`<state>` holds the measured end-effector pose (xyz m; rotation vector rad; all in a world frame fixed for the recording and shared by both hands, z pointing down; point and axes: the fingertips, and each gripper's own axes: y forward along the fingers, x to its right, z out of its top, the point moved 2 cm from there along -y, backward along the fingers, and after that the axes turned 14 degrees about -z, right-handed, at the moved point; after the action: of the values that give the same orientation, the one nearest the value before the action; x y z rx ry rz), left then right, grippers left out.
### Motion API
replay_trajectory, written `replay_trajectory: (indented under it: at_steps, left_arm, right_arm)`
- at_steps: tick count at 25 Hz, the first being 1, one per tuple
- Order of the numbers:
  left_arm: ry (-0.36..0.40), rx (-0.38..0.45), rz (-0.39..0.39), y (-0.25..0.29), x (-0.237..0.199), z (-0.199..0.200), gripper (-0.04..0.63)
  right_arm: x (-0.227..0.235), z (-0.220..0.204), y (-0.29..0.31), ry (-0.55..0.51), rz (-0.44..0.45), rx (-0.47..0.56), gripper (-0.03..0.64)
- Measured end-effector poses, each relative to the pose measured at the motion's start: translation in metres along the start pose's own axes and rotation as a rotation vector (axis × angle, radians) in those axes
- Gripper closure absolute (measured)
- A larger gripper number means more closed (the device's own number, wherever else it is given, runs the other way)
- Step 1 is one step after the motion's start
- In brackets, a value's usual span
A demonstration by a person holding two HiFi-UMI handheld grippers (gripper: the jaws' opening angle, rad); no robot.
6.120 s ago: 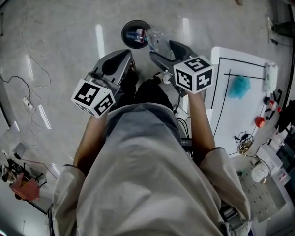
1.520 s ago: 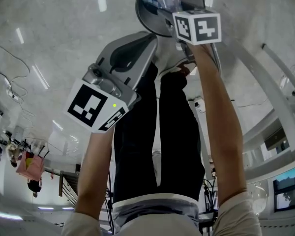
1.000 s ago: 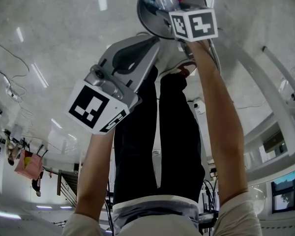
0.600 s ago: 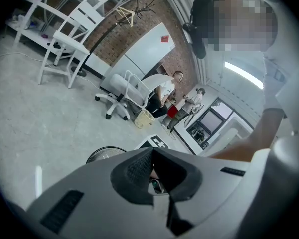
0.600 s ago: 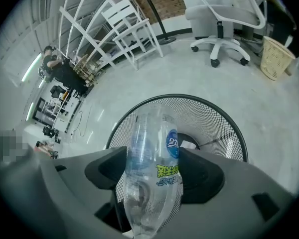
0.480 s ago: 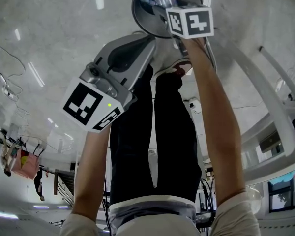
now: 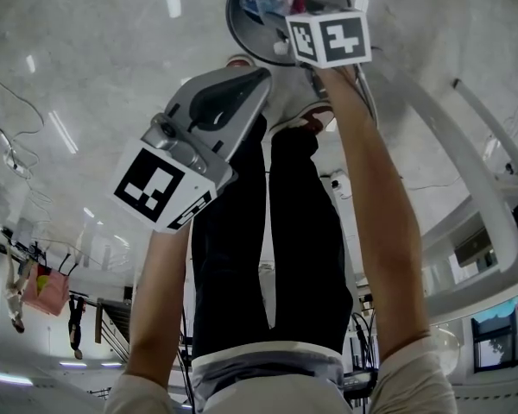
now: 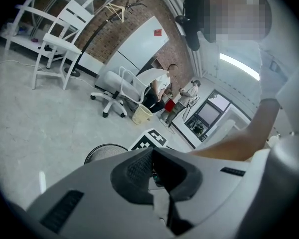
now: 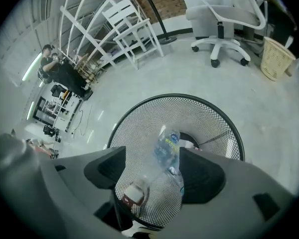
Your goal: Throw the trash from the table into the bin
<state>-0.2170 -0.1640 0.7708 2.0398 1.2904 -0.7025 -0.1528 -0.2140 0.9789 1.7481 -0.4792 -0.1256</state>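
Only the right gripper view looks down into the black mesh bin (image 9: 139, 114). A clear plastic bottle (image 9: 165, 151) with a blue label, blurred, shows inside it, between the right hand-held gripper's (image 9: 154, 176) released jaws and touching neither. The left hand-held gripper (image 8: 152, 172) is clenched and empty. Bare floor (image 9: 274, 113) surrounds the rim.

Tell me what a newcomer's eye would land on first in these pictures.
First, the clear plastic bottle, blurred between the open jaws of the right gripper, directly above the mouth of the black wire-mesh bin on the floor. Next, the left gripper, shut and empty, held just short of the bin with its black-and-white marker cube large in the head view.
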Motion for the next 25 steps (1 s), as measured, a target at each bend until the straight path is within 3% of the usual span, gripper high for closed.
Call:
replay_trajectory:
  at_steps: [17, 25]
  left_arm:
    - [-0.009, 0.046, 0.043, 0.002, 0.018, 0.027, 0.589]
    - [0.007, 0.051, 0.047, -0.001, 0.059, 0.04, 0.589]
  right_arm:
    - [-0.005, 0.007, -0.057, 0.031, 0.012, 0.066, 0.312]
    - [-0.014, -0.012, -0.108, 0.044, 0.046, 0.099, 0.388]
